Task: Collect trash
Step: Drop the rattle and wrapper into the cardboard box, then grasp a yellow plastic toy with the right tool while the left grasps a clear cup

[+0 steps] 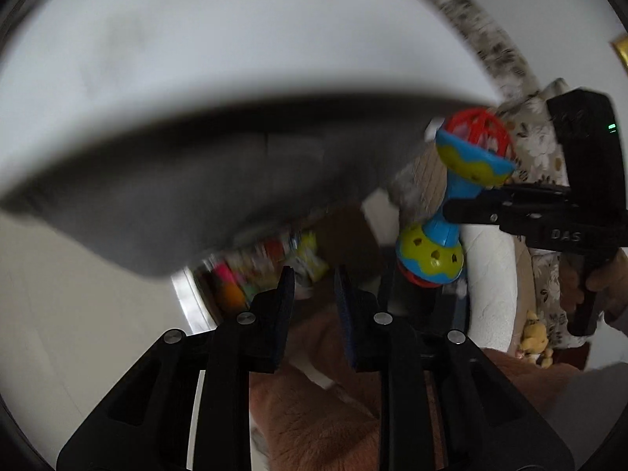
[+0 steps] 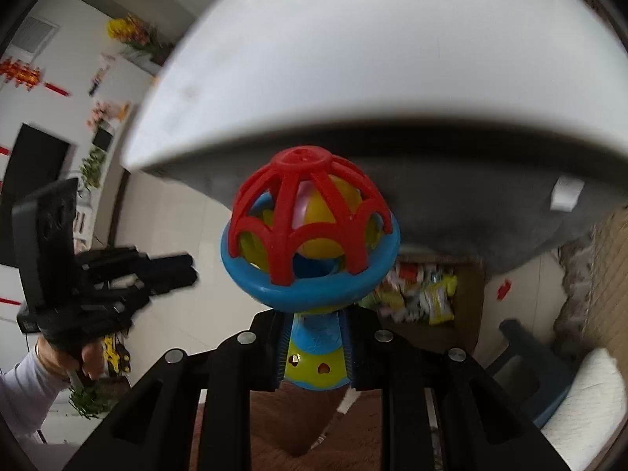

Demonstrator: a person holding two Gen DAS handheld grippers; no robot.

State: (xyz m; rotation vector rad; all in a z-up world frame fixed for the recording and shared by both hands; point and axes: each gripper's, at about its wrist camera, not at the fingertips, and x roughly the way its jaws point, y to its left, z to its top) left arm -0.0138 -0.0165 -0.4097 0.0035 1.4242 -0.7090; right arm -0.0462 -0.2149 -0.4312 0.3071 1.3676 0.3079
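My right gripper point(image 2: 314, 337) is shut on a toy rattle point(image 2: 310, 227) with a red cage, blue rim and green-yellow ball ends, holding it by its blue waist in the air below the table edge. It also shows in the left wrist view point(image 1: 455, 192), with the right gripper point(image 1: 463, 208) clamped on its middle. My left gripper point(image 1: 312, 286) is open and empty, also seen in the right wrist view point(image 2: 188, 271). A cardboard box of colourful wrappers point(image 2: 428, 298) sits on the floor under the table; it also shows in the left wrist view point(image 1: 267, 263), blurred.
A white table point(image 2: 353, 78) with a grey underside fills the top of both views. A brown furry rug point(image 1: 333, 424) lies below. A blue stool point(image 2: 537, 357) and a white cushion point(image 2: 588, 400) stand at the right. A flowered cloth point(image 1: 537, 149) is behind the right gripper.
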